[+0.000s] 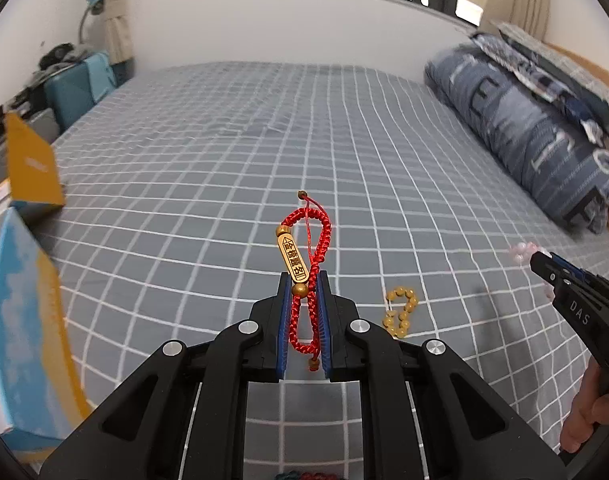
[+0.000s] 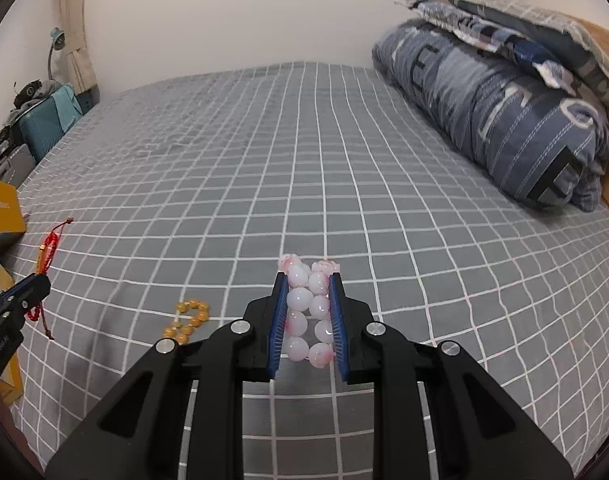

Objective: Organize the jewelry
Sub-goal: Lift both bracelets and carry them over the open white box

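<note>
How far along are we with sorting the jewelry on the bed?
Nothing looks put away yet. In hand: the left claw is shut on the red braided bracelet, and the right claw is shut on the pink bead bracelet. Left: both need placing, and the yellow bead bracelet lies loose on the bedsheet.

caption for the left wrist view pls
Left gripper clamps a red bracelet above the bed; yellow beads lie nearby.

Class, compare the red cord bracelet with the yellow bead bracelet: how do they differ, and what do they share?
The red cord bracelet is braided string with a gold tag; the yellow bead bracelet is a string of round beads. The red one is clamped in the left hand-held gripper; the yellow one lies loose on the bed. Both are looped bracelets.
</note>
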A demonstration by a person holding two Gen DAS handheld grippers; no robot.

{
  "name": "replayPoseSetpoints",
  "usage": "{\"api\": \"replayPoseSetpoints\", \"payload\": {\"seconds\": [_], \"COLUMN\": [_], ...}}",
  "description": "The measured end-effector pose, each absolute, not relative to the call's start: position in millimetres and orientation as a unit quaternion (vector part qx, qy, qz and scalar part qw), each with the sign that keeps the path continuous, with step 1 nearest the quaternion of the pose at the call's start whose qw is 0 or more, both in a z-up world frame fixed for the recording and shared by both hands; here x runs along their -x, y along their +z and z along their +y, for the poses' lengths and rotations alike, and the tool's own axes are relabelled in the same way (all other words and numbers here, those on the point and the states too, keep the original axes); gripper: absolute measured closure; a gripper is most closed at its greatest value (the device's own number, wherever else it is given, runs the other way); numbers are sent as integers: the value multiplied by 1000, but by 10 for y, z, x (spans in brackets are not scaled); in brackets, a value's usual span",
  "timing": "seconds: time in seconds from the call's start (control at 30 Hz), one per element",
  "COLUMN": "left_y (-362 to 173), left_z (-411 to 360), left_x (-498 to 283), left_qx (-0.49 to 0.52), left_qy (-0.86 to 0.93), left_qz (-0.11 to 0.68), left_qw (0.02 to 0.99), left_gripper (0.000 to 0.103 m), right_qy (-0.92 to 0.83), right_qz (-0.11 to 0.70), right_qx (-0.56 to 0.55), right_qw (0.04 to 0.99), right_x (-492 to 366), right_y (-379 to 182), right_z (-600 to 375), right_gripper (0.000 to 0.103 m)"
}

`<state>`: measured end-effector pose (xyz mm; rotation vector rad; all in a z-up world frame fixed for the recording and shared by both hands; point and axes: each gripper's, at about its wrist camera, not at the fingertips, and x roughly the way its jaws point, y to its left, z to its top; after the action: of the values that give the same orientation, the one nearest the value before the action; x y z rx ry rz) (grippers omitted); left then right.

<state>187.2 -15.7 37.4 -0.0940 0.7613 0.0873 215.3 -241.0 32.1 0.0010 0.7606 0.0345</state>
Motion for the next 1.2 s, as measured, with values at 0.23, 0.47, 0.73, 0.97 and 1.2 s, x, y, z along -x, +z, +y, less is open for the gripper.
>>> {"api": "replayPoseSetpoints", "payload": {"seconds": [0.23,0.47,0.73,0.97,1.2], "left_y": [650,946,1206,1383,1548], "left_z": [73,287,733,1230,1809], "left_x": [-1670,-1432,-1105,-771,-389], "left_qx": [51,52,61,73,85], "left_qy": [58,82,107,150,201], "left_qz": [357,348,340,335,335], "left_qw": [931,932,932,927,917], "left_gripper": [91,91,91,91,91], "right_qy": [21,39,68,100,141], "right_qz": [356,342,333,320,306], "right_qx": [11,20,25,45,59], "right_qw": [934,939,940,941,940], "right_x": [-2054,-1923,-1747,-1557,-1354], "right_y": [539,780,994,1206,1427], "right_z": [-2229,-1917,-1423,-858,-218], "right_gripper": [83,83,83,83,83]}}
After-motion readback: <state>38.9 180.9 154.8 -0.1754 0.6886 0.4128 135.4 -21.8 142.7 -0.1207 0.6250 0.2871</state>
